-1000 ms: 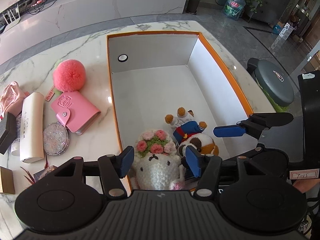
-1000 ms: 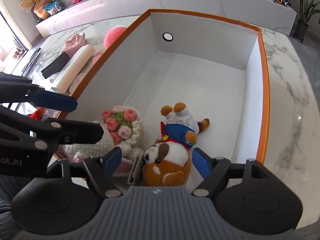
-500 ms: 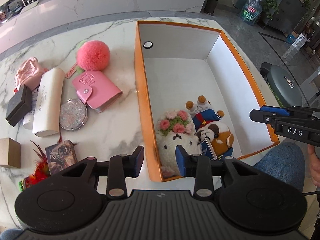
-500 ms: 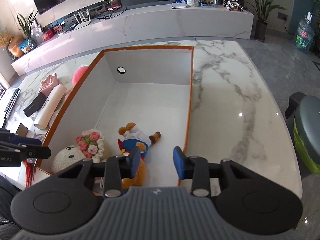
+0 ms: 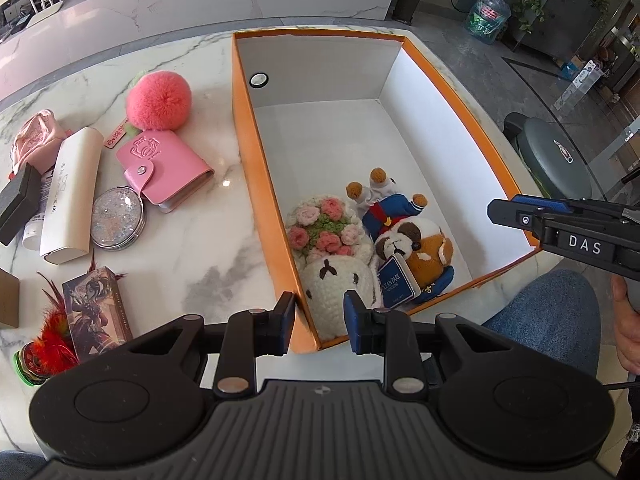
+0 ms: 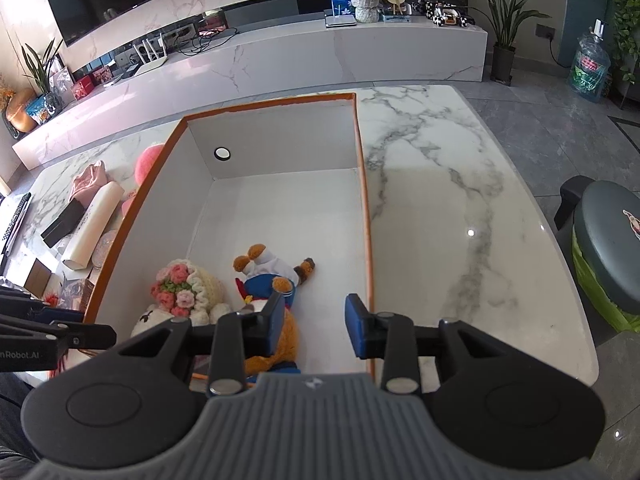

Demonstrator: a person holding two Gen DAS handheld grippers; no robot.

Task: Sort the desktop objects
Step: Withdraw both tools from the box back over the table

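We find the left claw [image 5: 320, 322] hovering over the near corner of the orange-rimmed white cardboard box [image 5: 262, 184]. Its jaws have just been closing; they stand narrowly parted with nothing pinched, the box wall merely showing between them from above. The right claw [image 6: 314, 328] hangs over the box's right wall, also narrowly parted and empty, its jaws having just been opening a little.

Inside the box lie two soft toys side by side at the near end: a cream crocheted plush with a pink flower crown [image 5: 332, 256] and a brown-and-white plush dog in a blue sailor suit [image 5: 404, 236].

Left to sort, on the white marble surface [image 5: 208, 248] to the left of the box: a fluffy pink pompom [image 5: 159, 98], a pink snap-button card wallet [image 5: 164, 170], a round glitter compact [image 5: 116, 223], a white cylindrical tube [image 5: 70, 196], a small black box [image 5: 18, 202] and an illustrated card box [image 5: 96, 308].

We judge the pompom light and yielding; a squeeze across its middle should hold. The wallet looks stiff and smooth, best taken across its thickness at an edge. The compact lies flat, likely slippery and breakable, and wants a careful grip on its rim.
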